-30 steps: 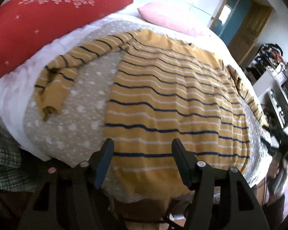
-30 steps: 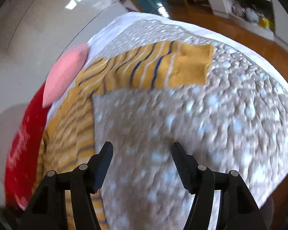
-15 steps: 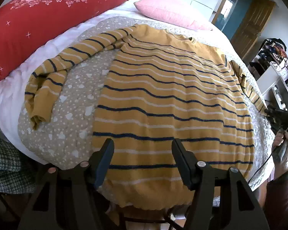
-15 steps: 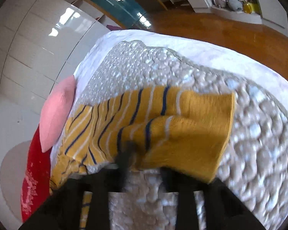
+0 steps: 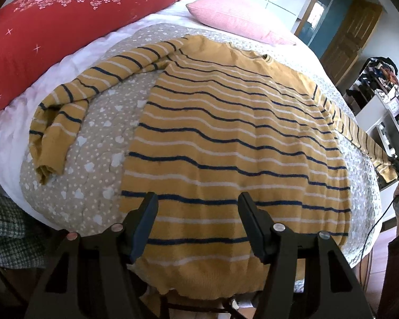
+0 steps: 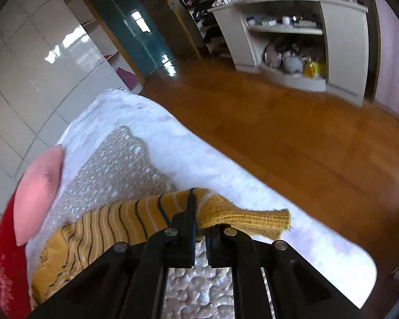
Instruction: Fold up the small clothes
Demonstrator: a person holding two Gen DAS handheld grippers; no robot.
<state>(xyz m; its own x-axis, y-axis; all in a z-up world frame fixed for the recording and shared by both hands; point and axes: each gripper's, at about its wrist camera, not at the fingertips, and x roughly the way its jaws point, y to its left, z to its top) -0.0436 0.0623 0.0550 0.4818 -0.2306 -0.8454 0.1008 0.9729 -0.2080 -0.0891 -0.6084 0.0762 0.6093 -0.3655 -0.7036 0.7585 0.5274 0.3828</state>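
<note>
The right gripper (image 6: 199,228) pinches the yellow striped knit sweater's (image 5: 226,138) sleeve at bottom middle, ready to fold it across; the left gripper (image 5: 196,212) hangs wide open, holding nothing.

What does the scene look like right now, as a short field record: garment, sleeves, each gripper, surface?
garment: yellow striped sweater, spread flat, hem toward the left gripper
left sleeve: lying bent on the spotted blanket, untouched
right sleeve: lifted off the blanket, cuff sticking out past the jaws
left gripper: open, above the hem, holding nothing
right gripper: shut on the right sleeve near the cuff
surface: bed with red pillow and pink pillow at the far end
fold status: no fold visible yet
</note>
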